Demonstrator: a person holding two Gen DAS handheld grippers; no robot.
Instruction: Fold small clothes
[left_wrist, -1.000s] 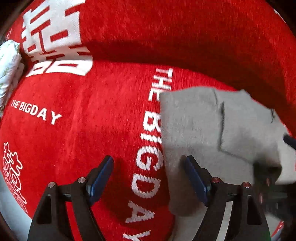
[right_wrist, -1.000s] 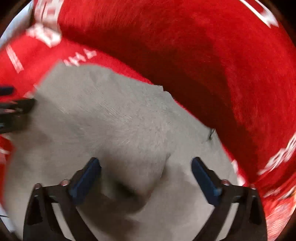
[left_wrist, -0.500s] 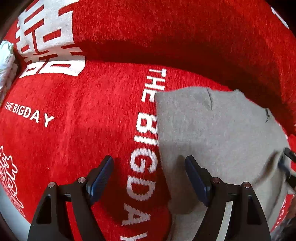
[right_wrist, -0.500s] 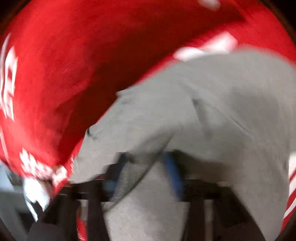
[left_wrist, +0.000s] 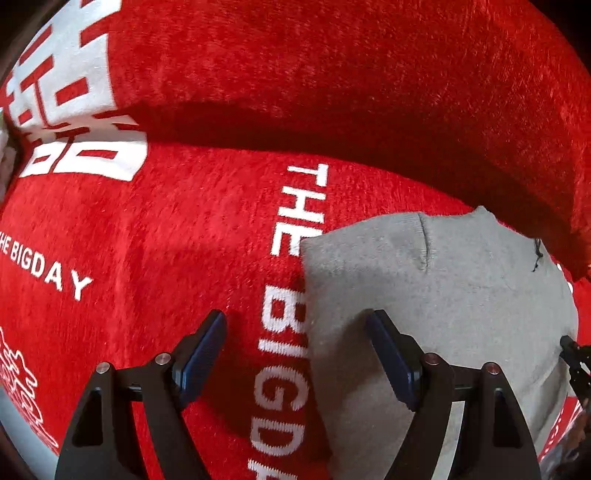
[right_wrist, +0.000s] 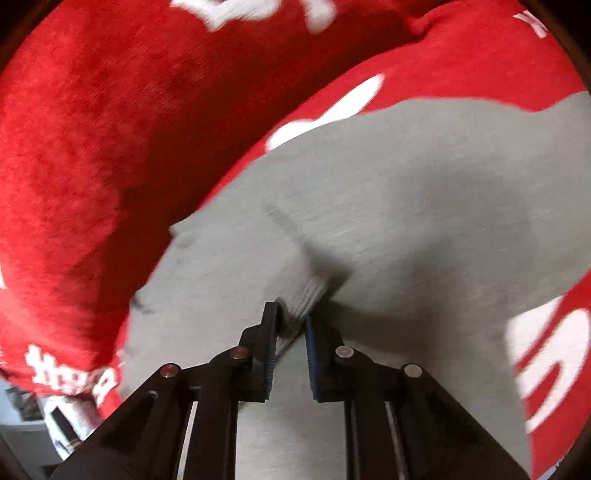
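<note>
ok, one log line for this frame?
left gripper: open, astride grey garment edge | right gripper: closing on garment ribbed fold | surface: red blanket

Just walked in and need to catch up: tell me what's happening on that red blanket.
A person with a gripper in each hand is folding a small grey garment laid on a red blanket printed with white lettering. The right gripper has its jaws closing on a ribbed edge of the garment, which is bunched up between them. The left gripper hangs open over the garment's left edge, one jaw above the grey cloth, the other above the blanket, holding nothing.
</note>
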